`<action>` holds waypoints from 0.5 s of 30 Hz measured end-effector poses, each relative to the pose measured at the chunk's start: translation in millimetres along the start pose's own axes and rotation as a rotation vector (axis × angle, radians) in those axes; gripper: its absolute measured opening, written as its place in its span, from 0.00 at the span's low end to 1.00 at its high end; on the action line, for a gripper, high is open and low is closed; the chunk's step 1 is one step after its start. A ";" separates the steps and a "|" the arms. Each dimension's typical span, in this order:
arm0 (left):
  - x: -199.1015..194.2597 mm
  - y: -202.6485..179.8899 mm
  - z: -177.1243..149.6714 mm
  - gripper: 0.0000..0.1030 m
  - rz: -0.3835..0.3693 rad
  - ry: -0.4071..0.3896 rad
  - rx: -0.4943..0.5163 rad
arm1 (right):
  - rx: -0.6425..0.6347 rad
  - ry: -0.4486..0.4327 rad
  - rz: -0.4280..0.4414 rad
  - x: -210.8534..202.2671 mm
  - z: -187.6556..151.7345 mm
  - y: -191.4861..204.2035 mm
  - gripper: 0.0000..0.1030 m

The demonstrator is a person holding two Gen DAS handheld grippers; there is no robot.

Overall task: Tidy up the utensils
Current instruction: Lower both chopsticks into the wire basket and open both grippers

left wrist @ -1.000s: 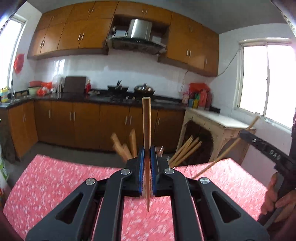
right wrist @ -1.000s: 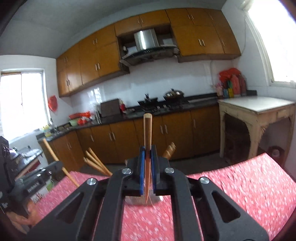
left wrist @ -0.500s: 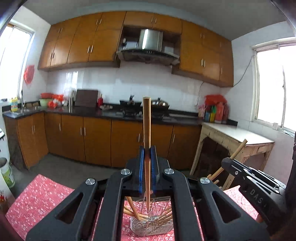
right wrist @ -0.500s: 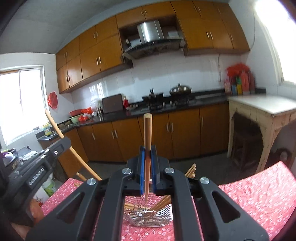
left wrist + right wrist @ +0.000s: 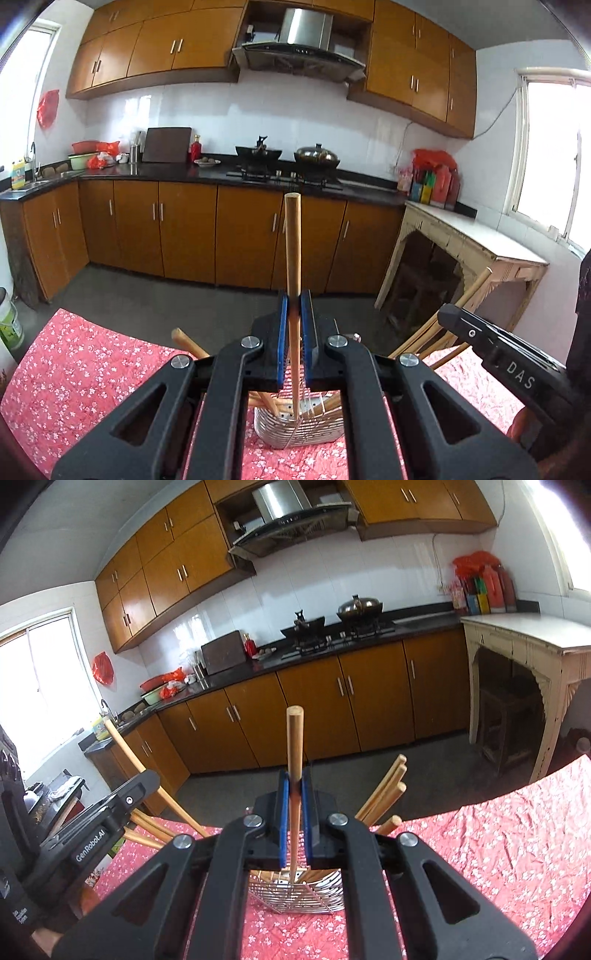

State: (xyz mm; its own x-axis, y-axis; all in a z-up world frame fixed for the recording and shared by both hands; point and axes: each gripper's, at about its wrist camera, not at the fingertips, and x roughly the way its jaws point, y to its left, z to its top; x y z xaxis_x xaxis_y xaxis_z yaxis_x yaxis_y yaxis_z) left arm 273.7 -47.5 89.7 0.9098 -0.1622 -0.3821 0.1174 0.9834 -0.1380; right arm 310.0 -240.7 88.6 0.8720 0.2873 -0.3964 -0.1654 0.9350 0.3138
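We see the wire holder (image 5: 299, 424) crowded: chopsticks (image 5: 384, 794) fan out right and left of its mouth. The middle looks open. Red tablecloth (image 5: 498, 849) to the right lies bare. The other gripper (image 5: 491, 354) crowds the right side.

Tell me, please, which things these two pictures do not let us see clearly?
- Left wrist view: the wire holder, mostly behind the left gripper.
- Right wrist view: the lower tip of the chopstick in the right gripper, lost among the wires.
- Both views: the count of chopsticks already inside, partly covered.
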 end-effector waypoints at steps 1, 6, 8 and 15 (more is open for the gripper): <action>1.8 0.4 -1.2 0.07 0.000 0.014 0.002 | 0.006 0.013 -0.005 3.7 -0.8 -1.5 0.09; -6.3 6.1 4.3 0.09 0.006 0.003 -0.009 | 0.024 -0.011 -0.063 -2.5 0.0 -9.1 0.32; -15.0 8.3 7.2 0.17 0.010 -0.012 -0.016 | 0.025 -0.040 -0.083 -12.8 2.0 -11.5 0.39; -50.3 13.6 14.7 0.34 0.027 -0.070 -0.025 | -0.013 -0.116 -0.114 -53.4 -1.4 -4.7 0.52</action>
State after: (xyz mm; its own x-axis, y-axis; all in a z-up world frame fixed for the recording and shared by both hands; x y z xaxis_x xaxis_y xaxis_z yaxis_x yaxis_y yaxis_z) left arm 235.3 -24.8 120.5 0.9382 -0.1290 -0.3210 0.0836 0.9849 -0.1514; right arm 263.5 -260.1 107.1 0.9325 0.1540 -0.3266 -0.0678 0.9630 0.2607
